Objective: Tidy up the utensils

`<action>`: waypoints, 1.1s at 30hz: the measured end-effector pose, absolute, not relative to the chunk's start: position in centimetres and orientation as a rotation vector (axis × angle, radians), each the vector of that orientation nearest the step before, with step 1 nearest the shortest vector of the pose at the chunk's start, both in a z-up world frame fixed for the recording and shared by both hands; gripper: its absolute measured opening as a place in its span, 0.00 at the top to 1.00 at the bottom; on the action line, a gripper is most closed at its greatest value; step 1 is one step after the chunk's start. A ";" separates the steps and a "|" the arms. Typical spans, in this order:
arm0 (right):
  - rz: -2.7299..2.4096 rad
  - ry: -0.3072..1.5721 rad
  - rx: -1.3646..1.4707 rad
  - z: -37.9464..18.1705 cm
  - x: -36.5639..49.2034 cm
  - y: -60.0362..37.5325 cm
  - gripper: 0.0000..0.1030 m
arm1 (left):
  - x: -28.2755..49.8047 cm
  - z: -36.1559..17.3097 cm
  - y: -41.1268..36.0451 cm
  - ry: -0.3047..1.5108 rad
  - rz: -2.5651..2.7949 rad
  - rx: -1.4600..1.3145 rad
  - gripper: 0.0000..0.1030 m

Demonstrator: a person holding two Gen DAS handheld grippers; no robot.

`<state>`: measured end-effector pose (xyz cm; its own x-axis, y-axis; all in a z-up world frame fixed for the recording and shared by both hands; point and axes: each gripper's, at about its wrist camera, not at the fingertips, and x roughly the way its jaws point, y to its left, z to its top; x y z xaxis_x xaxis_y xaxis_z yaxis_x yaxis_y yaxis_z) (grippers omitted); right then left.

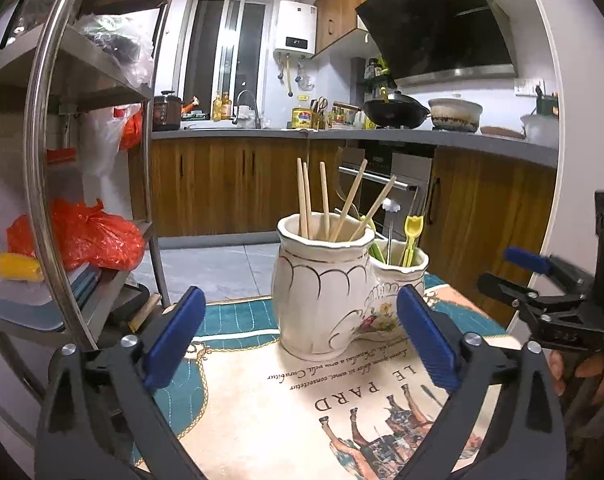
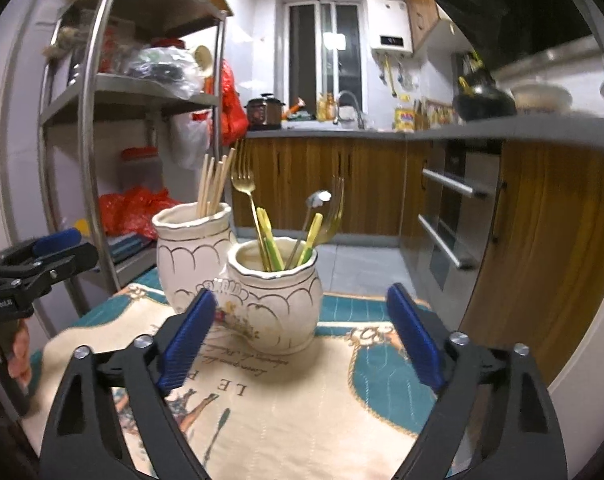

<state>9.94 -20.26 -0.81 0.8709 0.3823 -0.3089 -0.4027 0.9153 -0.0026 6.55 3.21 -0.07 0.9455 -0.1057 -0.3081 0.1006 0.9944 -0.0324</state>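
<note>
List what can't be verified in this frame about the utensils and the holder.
- Lower ends of the chopsticks: both views, inside the taller pot.
- Gold fork and green utensils: left view, mostly behind the taller pot.
- Shorter pot: left view, largely hidden; whether the pots are joined is unclear.
- Cloth lettering: cut off by each gripper.

Both wrist cams near, level-ish, share ceramic holder [image 1: 322,288].

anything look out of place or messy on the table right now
Nothing stands out. The chopsticks stand in the taller jar, forks and yellow-green utensils in the shorter jar, both upright on the cloth.
</note>
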 end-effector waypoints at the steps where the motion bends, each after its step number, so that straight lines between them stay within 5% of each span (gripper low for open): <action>1: 0.414 0.296 -0.074 -0.8 9.9 -20.3 0.10 | 6.6 -0.3 2.9 0.317 -0.102 -0.001 0.07; 33: 0.419 0.287 -0.099 -1.3 9.8 -20.1 0.07 | 6.8 -1.3 2.0 0.319 -0.109 0.030 0.06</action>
<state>9.84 -20.06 -1.33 0.8738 0.3866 -0.2949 -0.4145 0.9093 -0.0359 6.77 1.96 -1.28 0.9437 -0.1026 -0.3146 0.1122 0.9936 0.0125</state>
